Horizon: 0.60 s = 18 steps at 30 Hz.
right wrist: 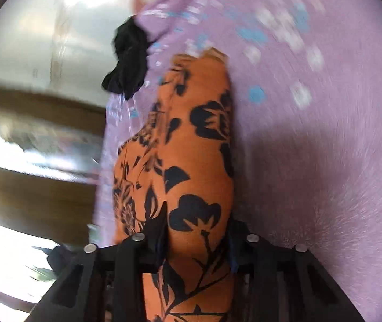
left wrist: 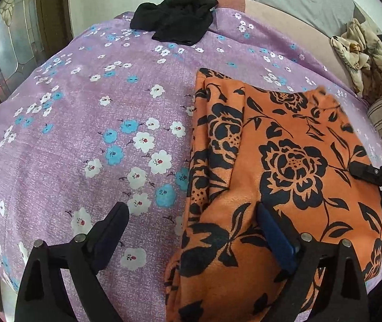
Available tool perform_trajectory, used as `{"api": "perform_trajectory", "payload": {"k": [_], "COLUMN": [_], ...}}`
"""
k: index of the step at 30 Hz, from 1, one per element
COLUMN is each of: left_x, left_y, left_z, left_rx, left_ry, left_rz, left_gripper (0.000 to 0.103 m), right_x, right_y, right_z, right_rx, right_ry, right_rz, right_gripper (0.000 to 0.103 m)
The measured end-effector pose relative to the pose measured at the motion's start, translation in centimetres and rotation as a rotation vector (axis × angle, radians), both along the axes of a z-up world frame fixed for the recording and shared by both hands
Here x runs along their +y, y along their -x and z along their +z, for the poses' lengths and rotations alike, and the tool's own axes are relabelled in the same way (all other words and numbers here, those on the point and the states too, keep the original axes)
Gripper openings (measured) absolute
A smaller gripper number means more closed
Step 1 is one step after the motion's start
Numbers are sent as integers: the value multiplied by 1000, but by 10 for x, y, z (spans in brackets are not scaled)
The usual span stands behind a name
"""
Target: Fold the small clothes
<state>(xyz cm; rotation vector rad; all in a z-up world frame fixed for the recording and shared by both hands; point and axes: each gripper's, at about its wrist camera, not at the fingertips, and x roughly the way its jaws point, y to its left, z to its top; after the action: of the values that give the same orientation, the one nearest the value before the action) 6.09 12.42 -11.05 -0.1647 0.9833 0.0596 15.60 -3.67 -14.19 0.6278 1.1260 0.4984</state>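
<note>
The left tongs (left wrist: pixel 192 214) are standing wide apart over the near edge of the orange flowered cloth (left wrist: pixel 284 161), gripping nothing, probably readying to take that edge. The right tongs (right wrist: pixel 197 230) are clamping the cloth's far side, likely to carry a fold across. The cloth is lying half-folded on a purple flowered bedsheet (left wrist: pixel 83 107); a black garment (left wrist: pixel 174 18) is waiting near the far edge, beside a window.

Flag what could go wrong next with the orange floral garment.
1. The right gripper pinches a bunched fold of the orange floral garment; pulling may undo the fold.
2. The left gripper has open jaws straddling the garment's edge, so closing could also catch the purple floral sheet.
</note>
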Motion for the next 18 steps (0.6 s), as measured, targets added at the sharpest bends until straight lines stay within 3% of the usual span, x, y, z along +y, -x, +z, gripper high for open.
{"api": "perform_trajectory", "payload": {"k": [2, 5, 7, 10, 12, 13, 14, 15, 17, 18], "left_x": [2, 1, 1, 0, 0, 1, 1, 2, 3, 3], "left_y": [-3, -2, -2, -2, -1, -2, -1, -1, 0, -1], "left_z": [-2, -1, -2, -2, -2, -2, -2, -3, -3, -3], "left_rx": [7, 5, 6, 6, 5, 5, 5, 5, 4, 5], "left_ry": [13, 16, 22, 23, 20, 22, 23, 22, 27, 29], "left_rz": [-1, -1, 0, 1, 1, 0, 0, 1, 3, 4], "left_gripper": [97, 97, 97, 97, 97, 97, 97, 97, 97, 98], "right_x": [6, -3, -9, -25, -20, -16, -13, -5, 6, 10], "right_y": [0, -4, -7, -28, -51, -59, -63, -62, -54, -53], "right_z": [-13, -16, -9, -8, -27, -32, -31, -20, 5, 7], "right_rx": [25, 66, 41, 48, 133, 158, 144, 110, 4, -4], "right_ry": [57, -37, -71, -142, -180, -193, -194, -130, -7, 43], "right_rz": [3, -43, -66, -135, -130, -118, -94, -66, -28, -28], "right_gripper": [35, 50, 65, 74, 74, 68, 48, 31, 30, 30]}}
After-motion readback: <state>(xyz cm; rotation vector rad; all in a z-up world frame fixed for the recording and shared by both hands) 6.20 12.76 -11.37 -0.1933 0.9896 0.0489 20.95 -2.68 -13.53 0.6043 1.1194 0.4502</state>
